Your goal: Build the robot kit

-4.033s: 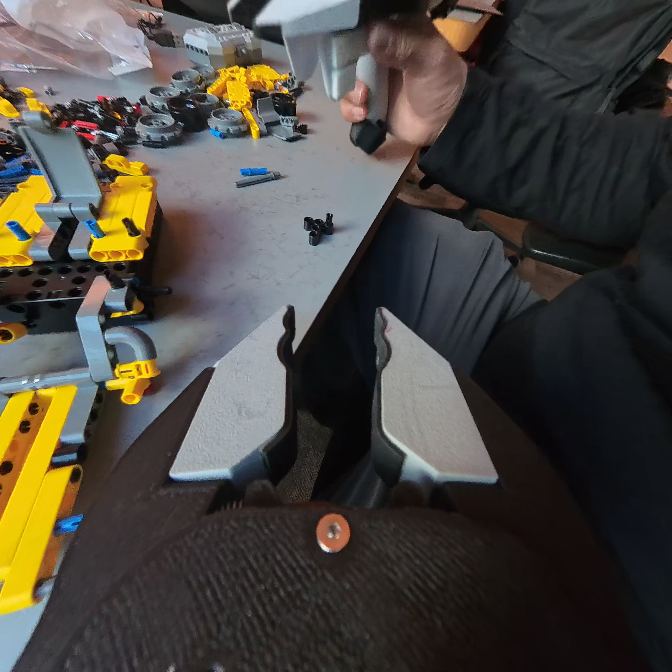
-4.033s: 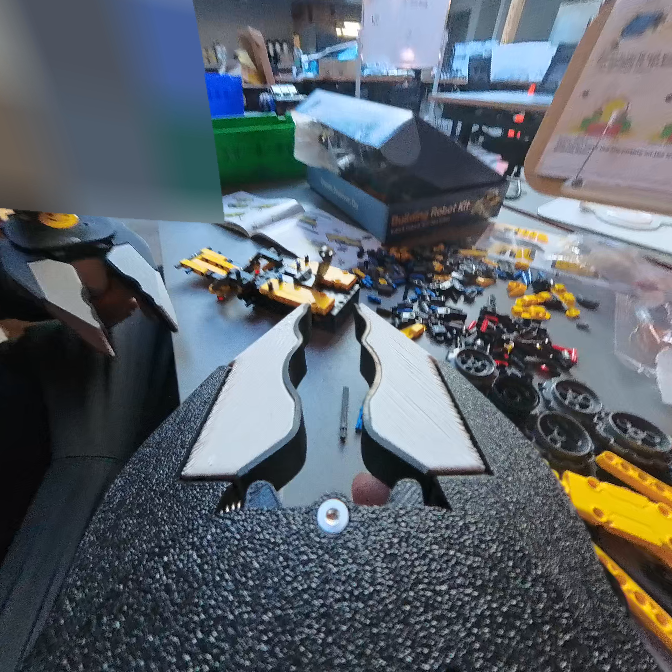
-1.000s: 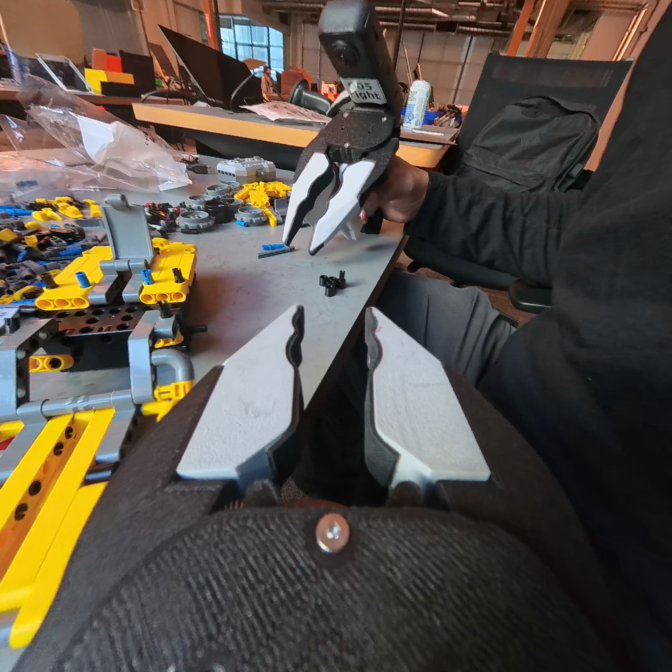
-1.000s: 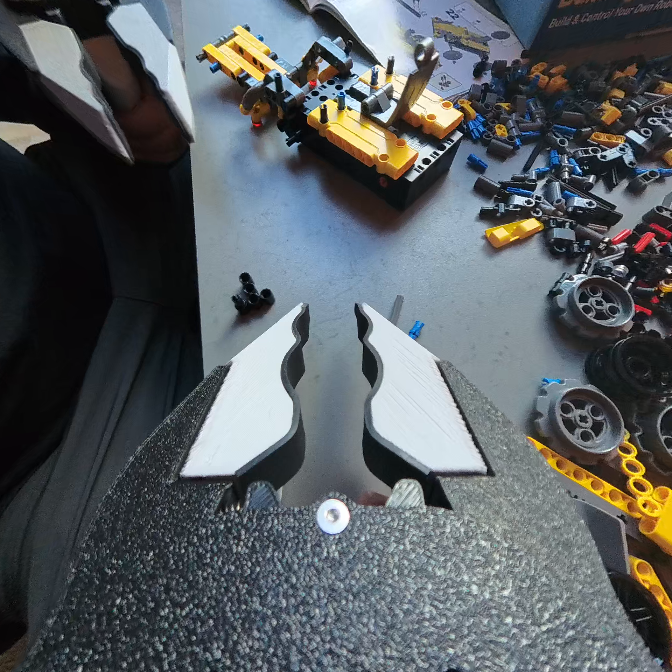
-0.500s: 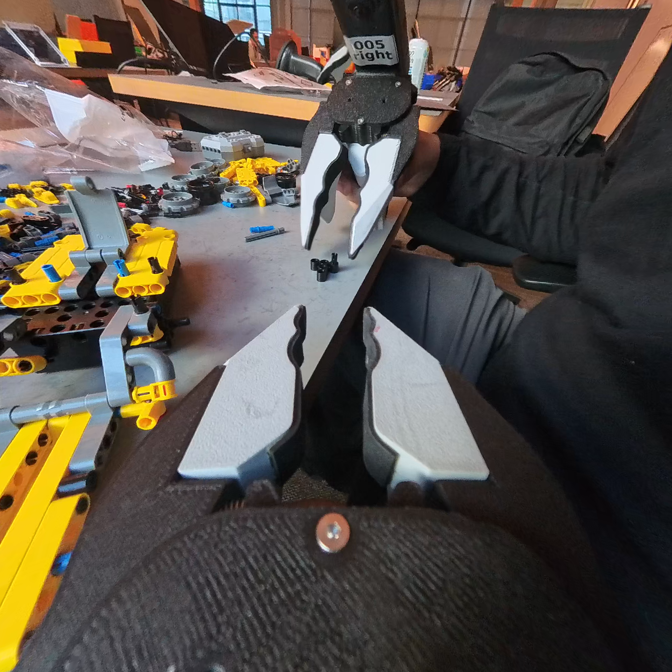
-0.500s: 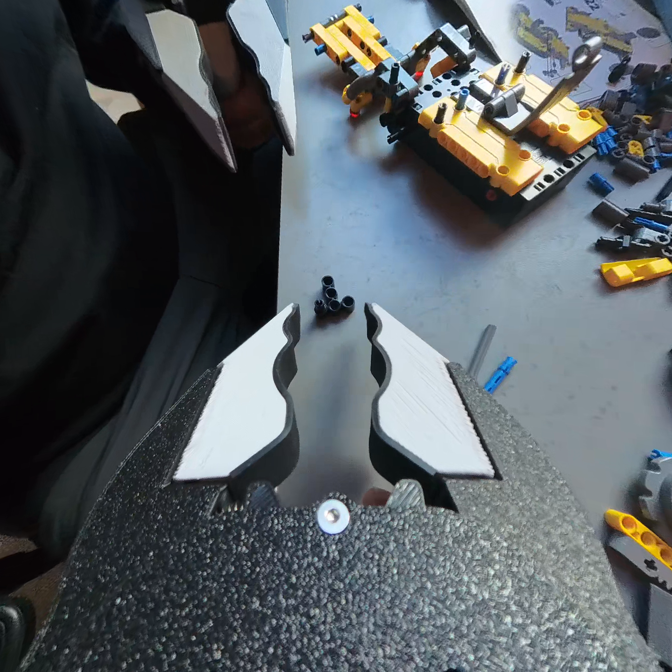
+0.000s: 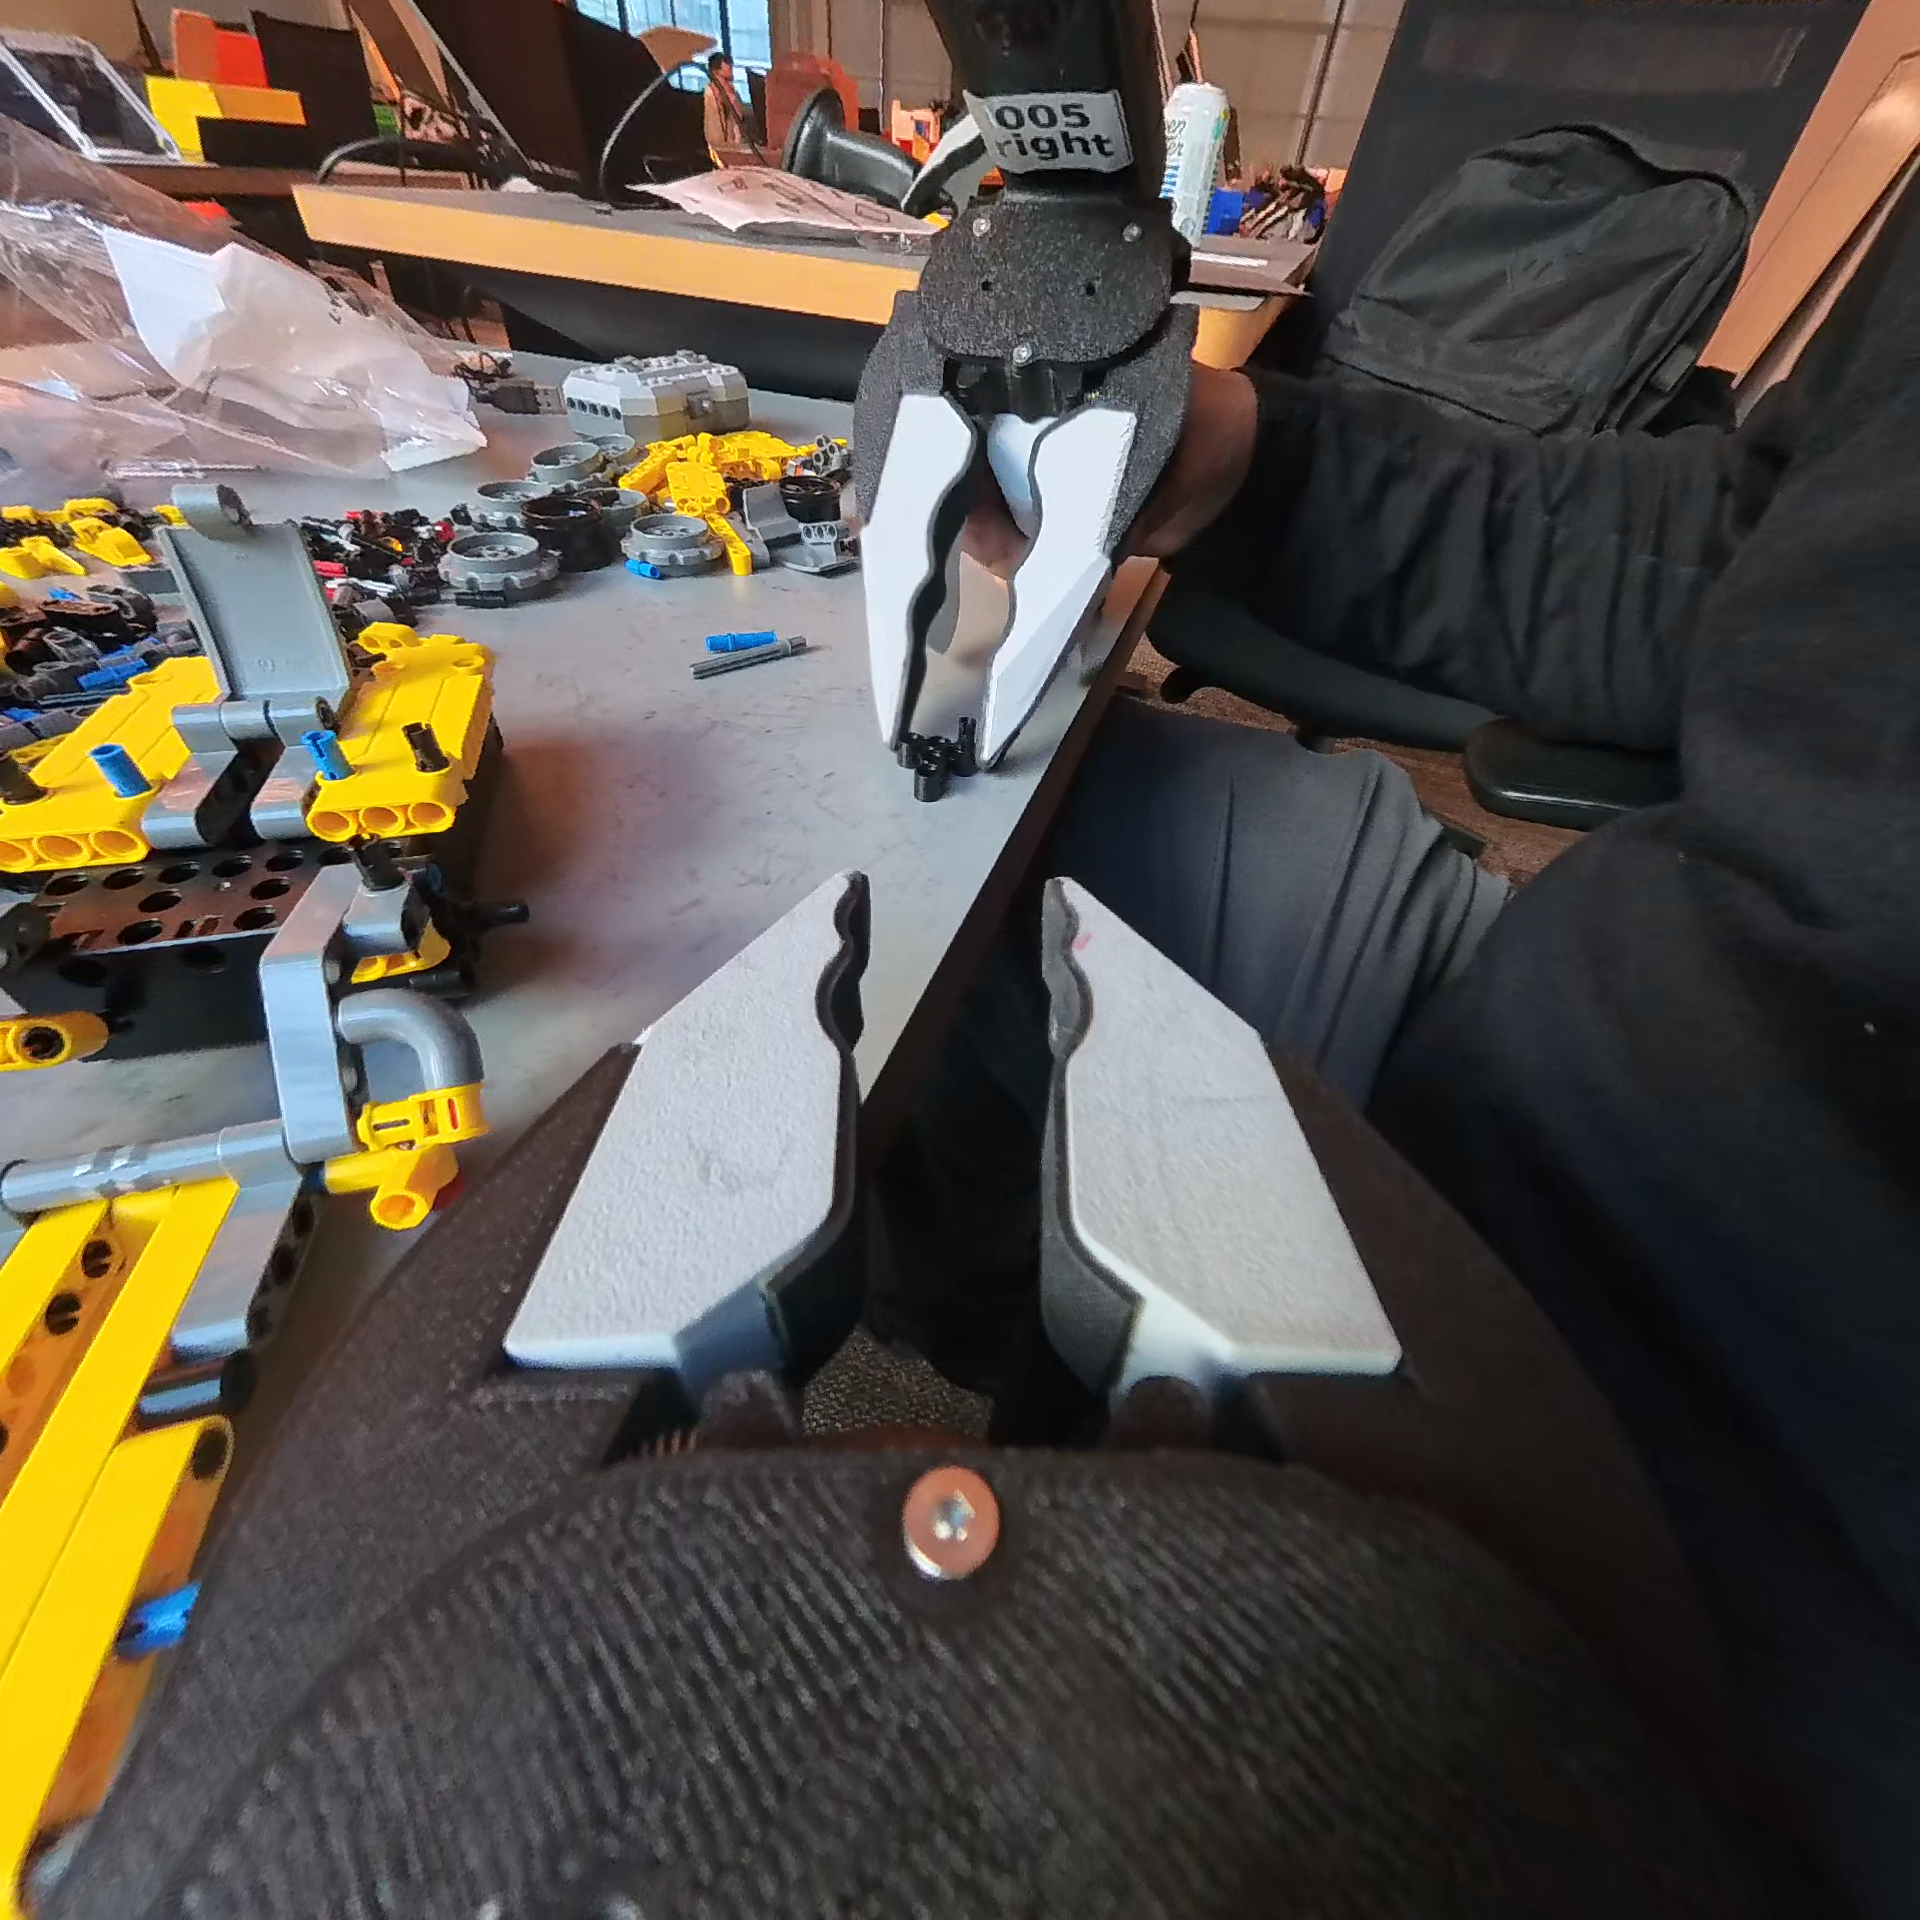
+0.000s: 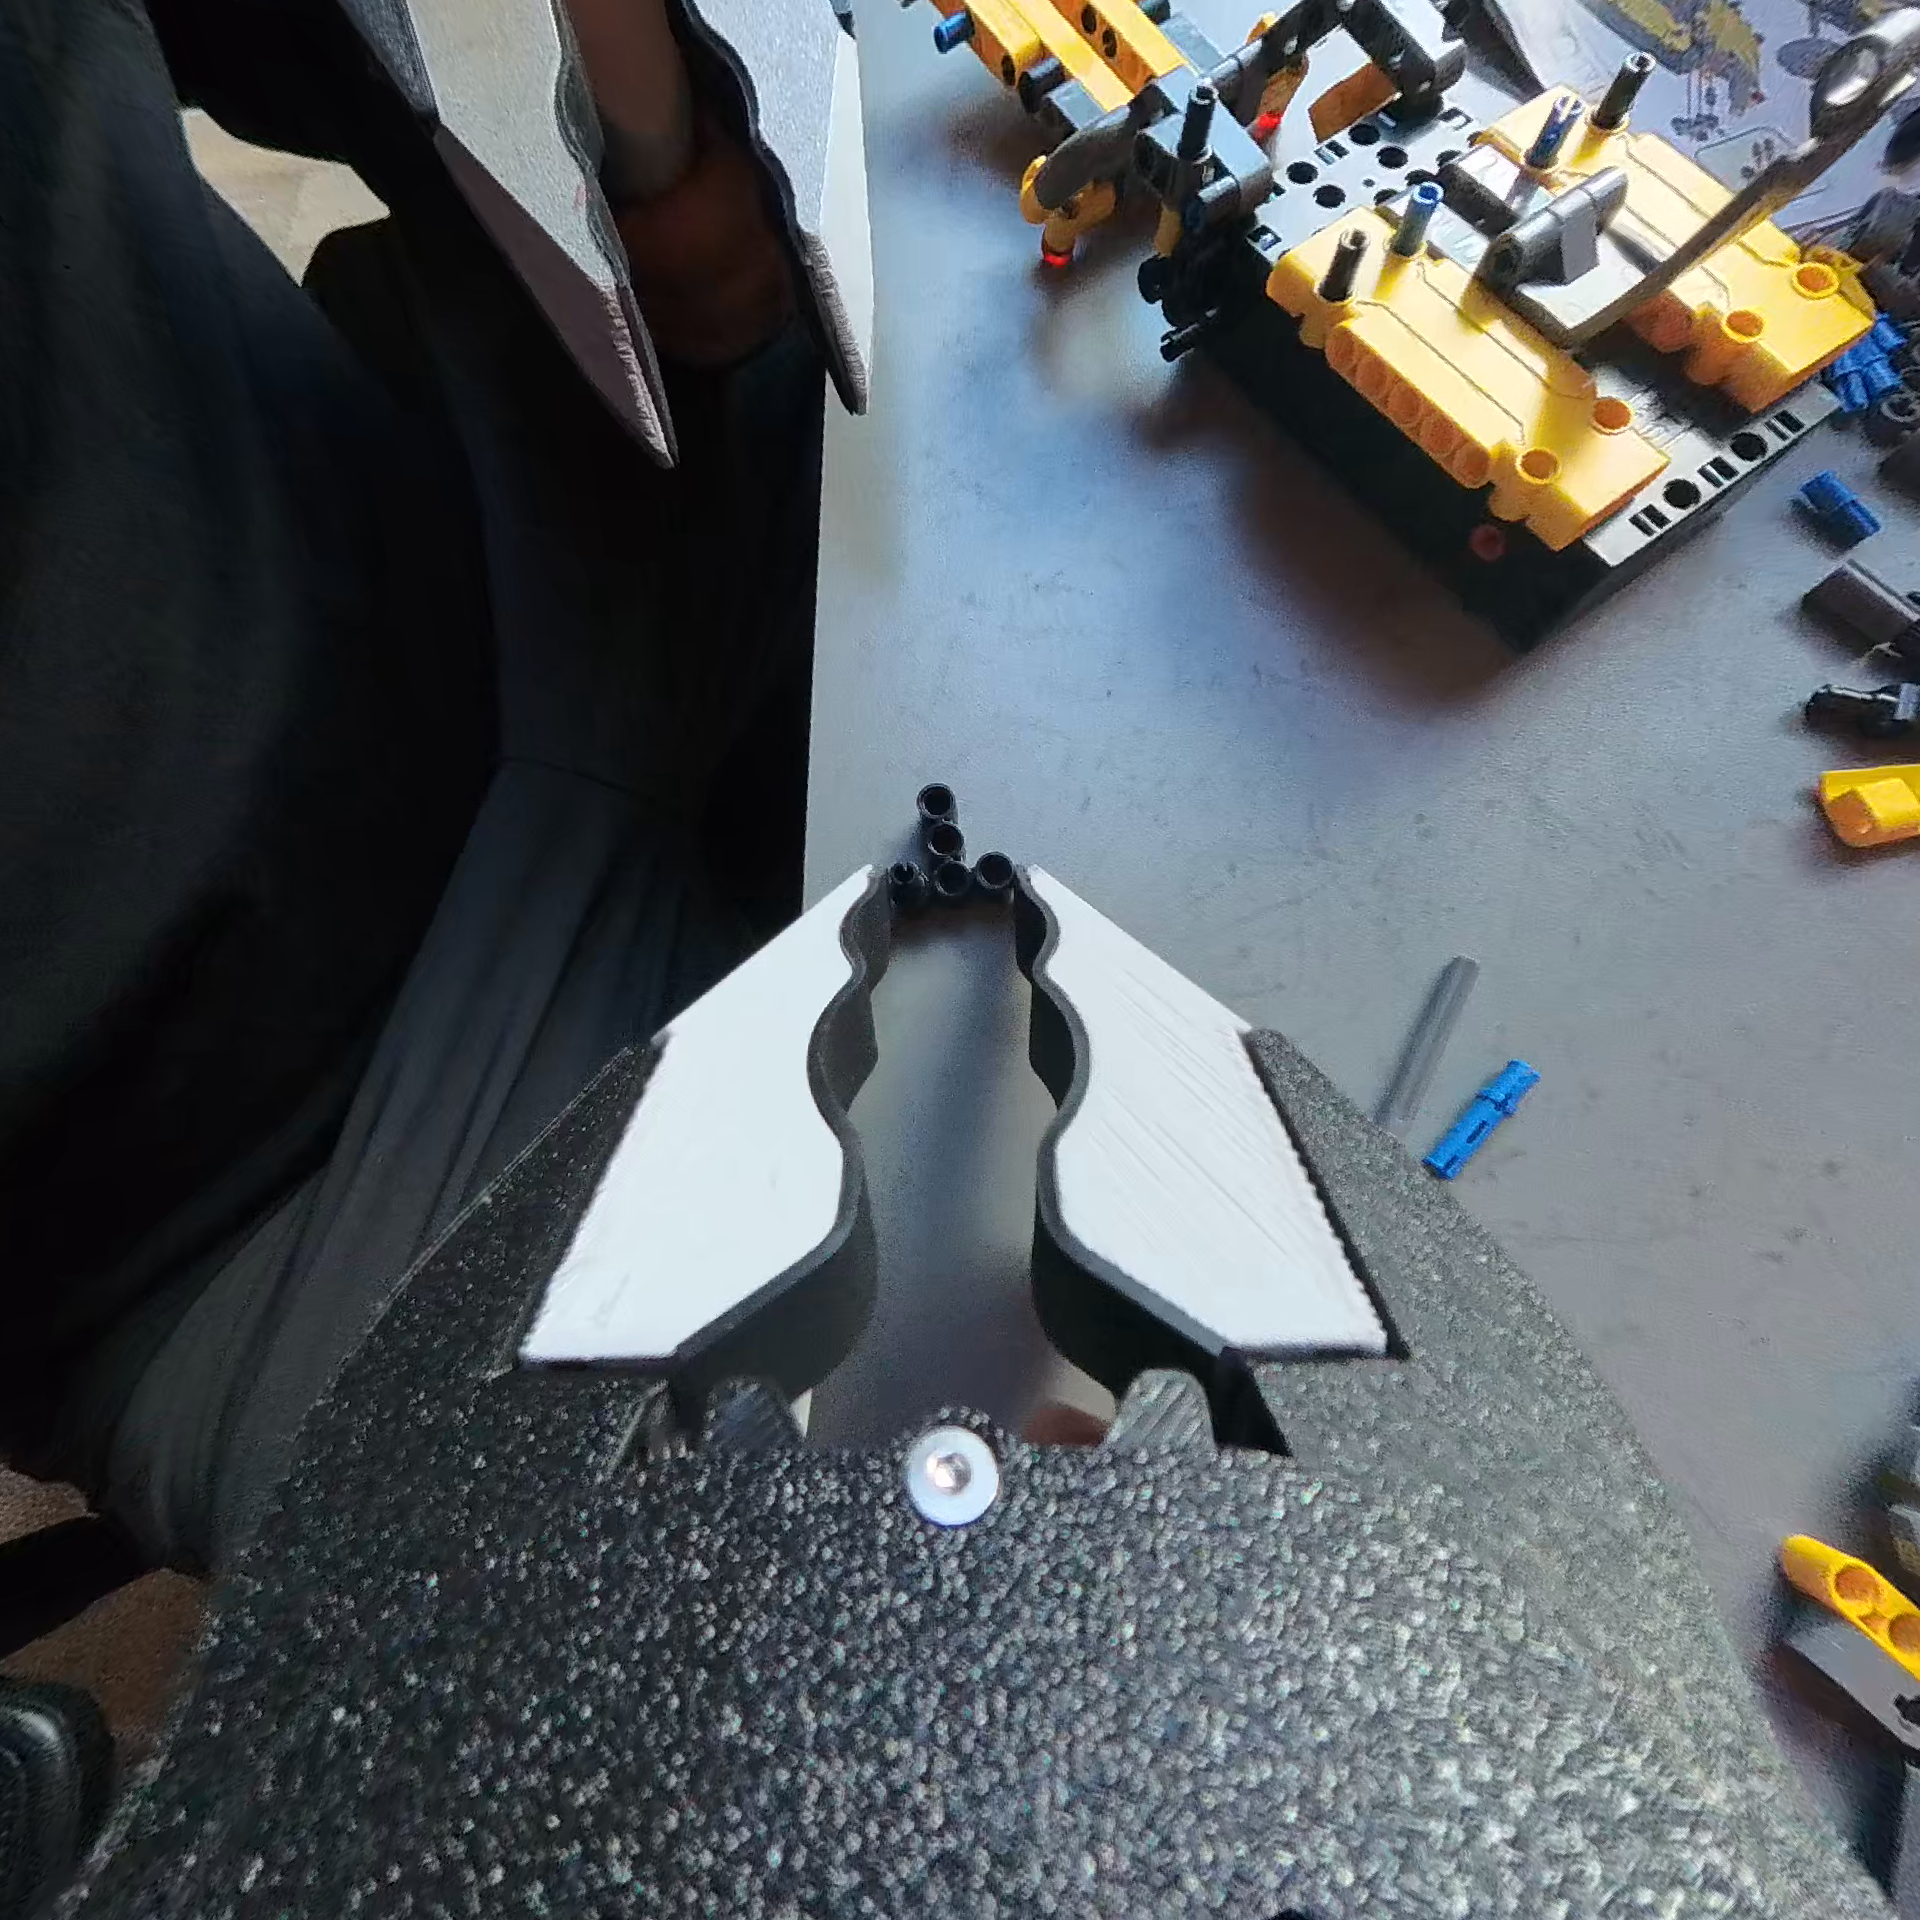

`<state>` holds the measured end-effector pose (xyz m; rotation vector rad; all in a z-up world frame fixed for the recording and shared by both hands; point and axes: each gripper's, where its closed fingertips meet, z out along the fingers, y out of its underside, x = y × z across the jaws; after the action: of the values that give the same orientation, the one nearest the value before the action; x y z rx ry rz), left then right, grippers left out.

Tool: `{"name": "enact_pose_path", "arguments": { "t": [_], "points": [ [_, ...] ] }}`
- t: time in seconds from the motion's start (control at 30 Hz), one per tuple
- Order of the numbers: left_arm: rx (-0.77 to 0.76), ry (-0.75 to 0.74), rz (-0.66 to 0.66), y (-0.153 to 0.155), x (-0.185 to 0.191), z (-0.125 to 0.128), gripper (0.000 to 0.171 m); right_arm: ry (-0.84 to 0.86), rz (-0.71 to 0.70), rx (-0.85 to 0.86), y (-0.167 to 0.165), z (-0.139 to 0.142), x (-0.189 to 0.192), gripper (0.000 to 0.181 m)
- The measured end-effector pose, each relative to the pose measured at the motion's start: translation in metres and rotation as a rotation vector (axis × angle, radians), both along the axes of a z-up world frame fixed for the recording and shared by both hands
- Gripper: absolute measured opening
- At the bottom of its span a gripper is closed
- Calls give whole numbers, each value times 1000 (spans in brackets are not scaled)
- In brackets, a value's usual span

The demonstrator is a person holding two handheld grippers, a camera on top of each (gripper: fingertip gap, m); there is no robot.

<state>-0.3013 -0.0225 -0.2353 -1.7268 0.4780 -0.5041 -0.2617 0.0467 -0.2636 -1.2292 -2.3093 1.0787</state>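
Grey surface (image 8: 1195, 727) carries a half-built yellow-and-black model (image 8: 1538, 343). Near it lie a grey axle (image 8: 1425, 1039) and a blue pin (image 8: 1481, 1117), just apart. Grey wheels (image 7: 582, 530) sit near crumpled clear bags (image 7: 208, 343).

A small black connector piece (image 8: 948, 860), made of several short joined tubes with open round ends, lies flat on the grey counter (image 8: 1195, 748) near its edge, just above centre in the right wrist view, between the tips of the right tongs (image 8: 951, 883), which stand apart.
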Motion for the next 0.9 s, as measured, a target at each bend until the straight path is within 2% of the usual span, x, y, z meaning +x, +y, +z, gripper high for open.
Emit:
{"name": "enact_pose_path", "arguments": {
  "t": [0.9],
  "points": [
    [-2, 1, 0, 1, 0, 0, 29, -10, 2, -51, 0, 3, 0, 23]
  ]
}}
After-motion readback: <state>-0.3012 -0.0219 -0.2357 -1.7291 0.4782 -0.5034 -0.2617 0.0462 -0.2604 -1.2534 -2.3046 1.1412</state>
